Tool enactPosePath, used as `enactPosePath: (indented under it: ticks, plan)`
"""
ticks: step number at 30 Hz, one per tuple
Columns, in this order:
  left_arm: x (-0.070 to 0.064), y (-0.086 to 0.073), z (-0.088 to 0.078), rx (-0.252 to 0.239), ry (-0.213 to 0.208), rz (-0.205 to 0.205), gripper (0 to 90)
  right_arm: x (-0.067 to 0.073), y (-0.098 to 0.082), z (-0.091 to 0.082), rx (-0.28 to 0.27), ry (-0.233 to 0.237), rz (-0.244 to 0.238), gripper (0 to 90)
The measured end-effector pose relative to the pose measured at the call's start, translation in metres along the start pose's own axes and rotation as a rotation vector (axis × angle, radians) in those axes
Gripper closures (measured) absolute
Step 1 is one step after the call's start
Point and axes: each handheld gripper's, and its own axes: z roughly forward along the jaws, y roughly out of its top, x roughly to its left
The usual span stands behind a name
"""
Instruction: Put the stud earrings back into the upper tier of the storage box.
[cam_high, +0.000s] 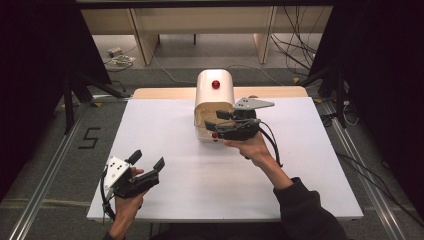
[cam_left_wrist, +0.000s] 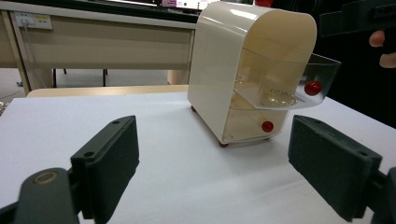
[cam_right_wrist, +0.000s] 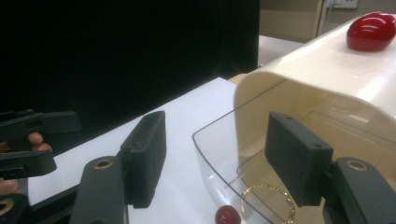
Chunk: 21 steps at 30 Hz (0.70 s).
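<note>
Drawers sit in a cream box (cam_high: 215, 95) at the far middle of the white table (cam_high: 165, 130). Its upper clear drawer (cam_left_wrist: 299, 81) is pulled out and has a red knob (cam_left_wrist: 313, 87); a gold bracelet (cam_right_wrist: 267, 201) lies inside it. The right gripper (cam_high: 214, 124) is at this drawer, jaws apart, one on each side of the drawer's front wall, not pressing it. The left gripper (cam_high: 148, 159) rests at the near left of the table, jaws wide and empty.
</note>
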Motion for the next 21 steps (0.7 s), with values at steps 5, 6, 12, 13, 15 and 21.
enactPosePath:
  ticks: [5,6,12,13,15,21]
  plan:
    - [0.0,0.0,0.0,0.001,0.001,0.0,15.6,0.004,0.0,0.001,0.007,0.004,-0.008,37.6]
    - [0.0,0.0,0.0,0.0,0.001,0.0,15.6,0.004,0.0,0.001,0.004,0.006,-0.007,37.4]
    - [0.0,0.0,0.0,0.001,0.0,0.0,15.6,0.007,0.001,-0.001,0.004,0.008,-0.009,36.0]
    - [0.0,0.0,0.0,0.001,0.001,0.0,15.6,0.007,0.001,-0.001,0.01,0.007,-0.01,35.7]
    - [0.0,0.0,0.0,0.002,0.0,0.002,15.6,0.008,0.0,-0.002,0.011,0.01,-0.013,34.8]
    - [0.0,0.0,0.0,0.003,0.0,0.001,15.6,0.012,-0.001,-0.003,0.017,0.021,-0.017,32.9]
